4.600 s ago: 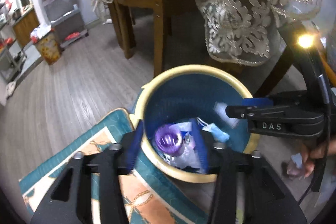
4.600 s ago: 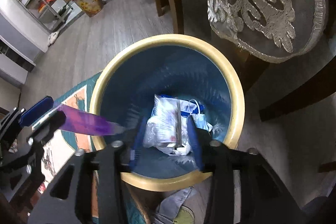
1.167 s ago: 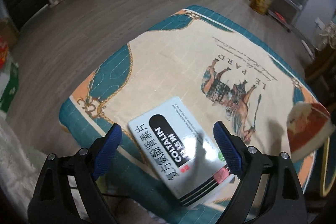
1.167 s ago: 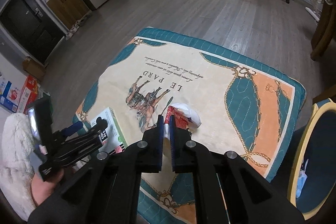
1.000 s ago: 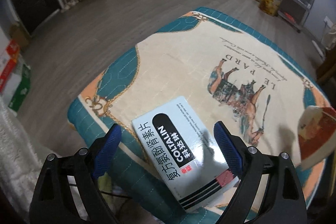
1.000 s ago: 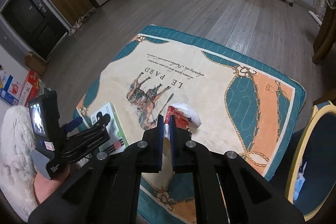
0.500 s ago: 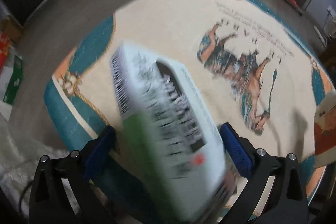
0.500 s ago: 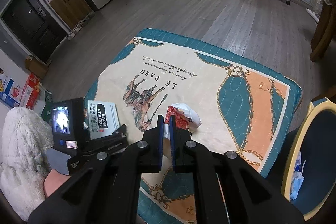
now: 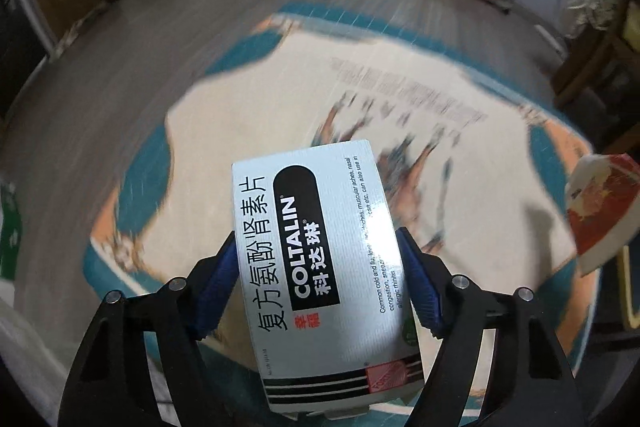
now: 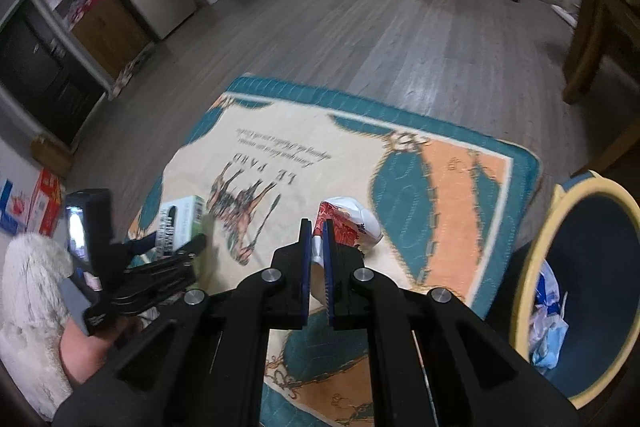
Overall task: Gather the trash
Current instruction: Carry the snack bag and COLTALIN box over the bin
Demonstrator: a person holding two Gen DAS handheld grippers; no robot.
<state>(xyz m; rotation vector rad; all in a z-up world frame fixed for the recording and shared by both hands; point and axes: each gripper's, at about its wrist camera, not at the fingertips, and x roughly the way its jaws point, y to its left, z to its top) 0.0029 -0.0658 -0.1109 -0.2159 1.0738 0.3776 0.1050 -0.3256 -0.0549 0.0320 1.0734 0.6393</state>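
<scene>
My left gripper (image 9: 318, 259) is shut on a white COLTALIN medicine box (image 9: 324, 263) and holds it above the rug; the blue pads press its two long sides. The left gripper and box also show in the right wrist view (image 10: 180, 227) at the left. My right gripper (image 10: 316, 251) is shut on a crumpled red and white paper wrapper (image 10: 348, 223), held above the rug. The wrapper also shows in the left wrist view (image 9: 600, 203) at the right edge. The blue trash bin with a yellow rim (image 10: 532, 275) stands at the right, with trash inside.
A teal, cream and orange rug with a horse print (image 10: 432, 179) lies on the grey wood floor. A white fluffy cushion (image 10: 24, 291) is at the left. Wooden table legs (image 10: 584, 39) stand at the far right. Cabinets and shelves line the far wall.
My left gripper has closed on the medicine box and lifted it off the rug. My right gripper still holds the wrapper and has swung so more of the bin shows.
</scene>
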